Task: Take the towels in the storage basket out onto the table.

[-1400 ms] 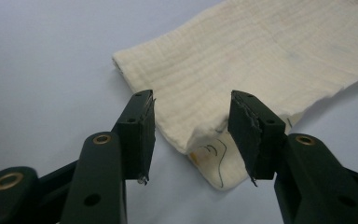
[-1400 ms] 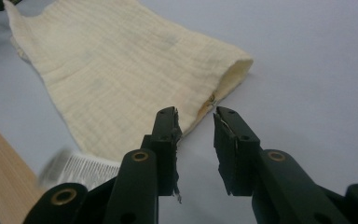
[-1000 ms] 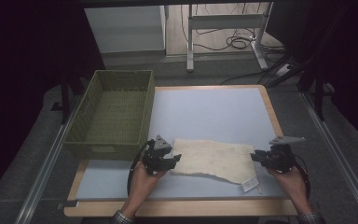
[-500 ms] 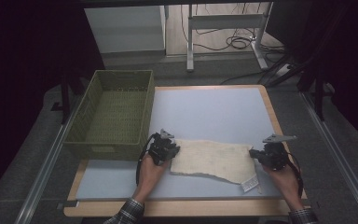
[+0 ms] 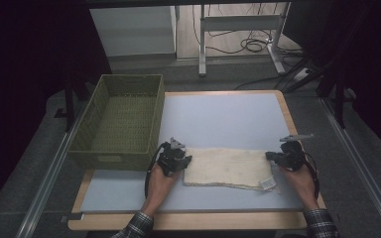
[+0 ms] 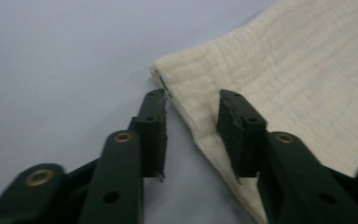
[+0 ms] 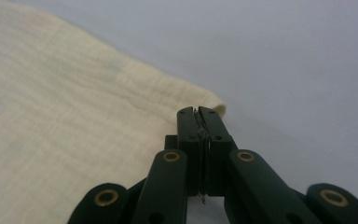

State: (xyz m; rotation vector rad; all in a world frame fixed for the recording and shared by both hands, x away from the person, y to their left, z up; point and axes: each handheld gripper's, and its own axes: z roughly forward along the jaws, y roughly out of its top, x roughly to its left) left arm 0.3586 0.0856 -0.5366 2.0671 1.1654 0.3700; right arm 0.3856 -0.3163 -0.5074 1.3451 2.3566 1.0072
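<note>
Now the cream, crinkled muslin cloth (image 5: 228,167) lies flat at the near middle of the pale blue table (image 5: 228,119). Right gripper (image 7: 198,112) has its fingers pinched together at the far-right corner; its own view leaves unclear whether fabric is caught. Left gripper (image 6: 191,100) straddles its corner with fingers apart, having just widened; close squarely before lifting. Farther off, the high view adds the green woven basket (image 5: 121,116).

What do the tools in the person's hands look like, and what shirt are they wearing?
Each hand holds a black tool. The left tool has two flat black bars with brass-coloured rivets and small screw holes. The right tool looks the same. In the high view, a grey three-cornered plate sits on the right one, black cables loop from both, and the sleeves are plaid.
</note>
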